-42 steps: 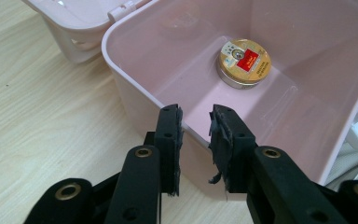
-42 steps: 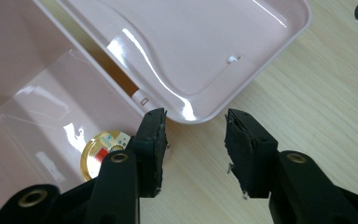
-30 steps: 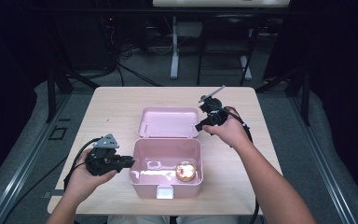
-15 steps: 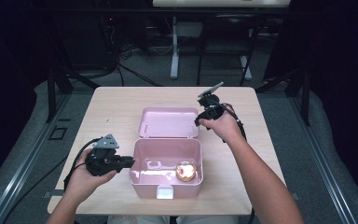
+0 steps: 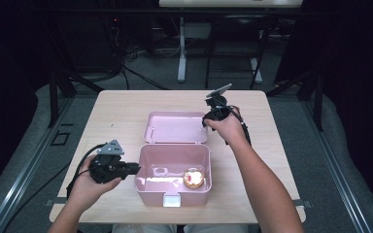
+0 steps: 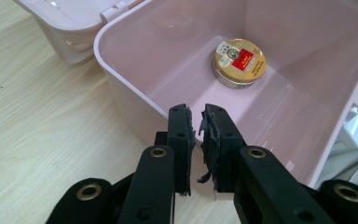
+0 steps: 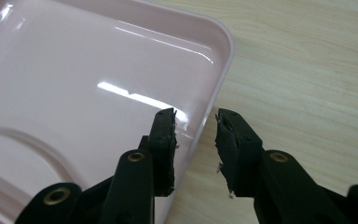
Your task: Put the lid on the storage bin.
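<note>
We see a pink box [image 5: 174,174] on the bench, tin [image 5: 193,178] inside, lid [image 5: 176,127] still open. Our right gripper [image 7: 195,135], closing, straddles the lid's edge ungripped; our left gripper [image 6: 197,122], nearly shut, holds nothing.

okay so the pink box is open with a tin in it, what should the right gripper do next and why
Probably close the right gripper on the lid rim. Its jaws have just been closing and straddle the lid's edge, one over the inside, one over the table, pads not yet pressing. The left gripper sits at the box wall, seemingly steadying it.
</note>
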The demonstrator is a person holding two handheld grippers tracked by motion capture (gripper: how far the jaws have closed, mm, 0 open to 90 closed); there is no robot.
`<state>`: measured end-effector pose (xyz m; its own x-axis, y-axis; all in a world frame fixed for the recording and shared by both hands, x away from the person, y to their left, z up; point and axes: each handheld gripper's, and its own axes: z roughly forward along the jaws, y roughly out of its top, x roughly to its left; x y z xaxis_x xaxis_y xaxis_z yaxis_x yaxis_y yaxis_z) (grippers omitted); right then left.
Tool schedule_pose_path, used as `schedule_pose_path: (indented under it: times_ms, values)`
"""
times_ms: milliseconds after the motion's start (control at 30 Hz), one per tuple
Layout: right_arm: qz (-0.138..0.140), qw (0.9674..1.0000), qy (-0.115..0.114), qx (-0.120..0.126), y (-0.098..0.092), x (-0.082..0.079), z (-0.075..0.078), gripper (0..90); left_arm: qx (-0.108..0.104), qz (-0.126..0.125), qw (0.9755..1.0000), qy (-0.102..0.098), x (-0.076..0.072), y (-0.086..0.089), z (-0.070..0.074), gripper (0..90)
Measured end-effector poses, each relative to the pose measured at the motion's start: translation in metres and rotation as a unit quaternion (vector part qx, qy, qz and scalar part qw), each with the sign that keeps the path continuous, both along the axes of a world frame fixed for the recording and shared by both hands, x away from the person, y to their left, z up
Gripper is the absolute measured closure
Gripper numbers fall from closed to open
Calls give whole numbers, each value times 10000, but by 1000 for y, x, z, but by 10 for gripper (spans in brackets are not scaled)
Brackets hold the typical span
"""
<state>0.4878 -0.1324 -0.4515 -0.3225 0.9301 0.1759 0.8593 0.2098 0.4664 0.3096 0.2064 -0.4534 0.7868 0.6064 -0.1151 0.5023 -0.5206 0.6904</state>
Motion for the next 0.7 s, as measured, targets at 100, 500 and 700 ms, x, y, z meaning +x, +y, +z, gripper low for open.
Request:
schedule_pose_path:
  times_ms: [100,500,700]
  values:
    - [-92,10000,12,-19,2,4,-2,690,-8,-3,10000,0,0,0,0,809]
    - [-378,9991,174,-11,5,17,-11,727,-23,-4,10000,0,0,1,0,810]
    - [-424,9989,215,-41,7,20,-15,752,-29,-5,10000,13,0,1,0,810]
